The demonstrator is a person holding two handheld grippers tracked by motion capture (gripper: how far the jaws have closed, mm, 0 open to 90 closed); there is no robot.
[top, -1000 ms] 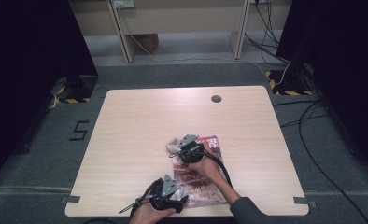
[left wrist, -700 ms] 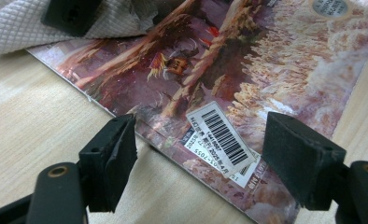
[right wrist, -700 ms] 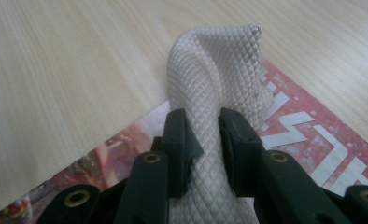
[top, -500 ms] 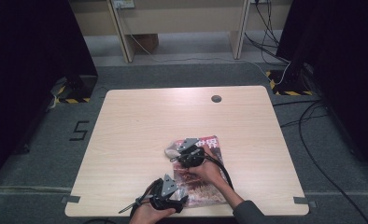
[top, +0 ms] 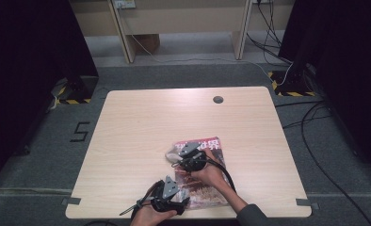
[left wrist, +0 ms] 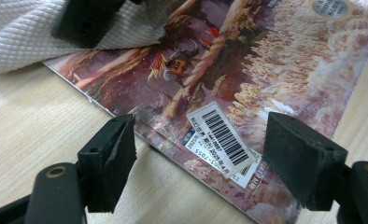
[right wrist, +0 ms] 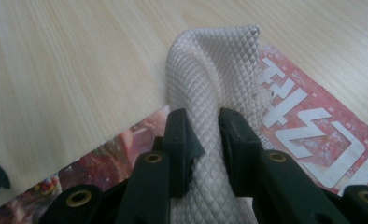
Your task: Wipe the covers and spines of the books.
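A: High view, left to right: left claw sits at the near edge of the worktop, just at the near left corner of the magazine.

B: Left gripper view agrees. Left claw released, pads spread either side of that corner and its barcode sticker; not pressing the cover.

A: Magazine lies flat on the worktop, near-right of centre, red title end pointing away from the person.

B: Right claw over the magazine's far left edge. Right gripper view: clenched on a white quilted cloth.

A: Cloth pinched into an upright fold, draped half on the cover, half on bare wood.

B: Small dark round hole near the far edge.
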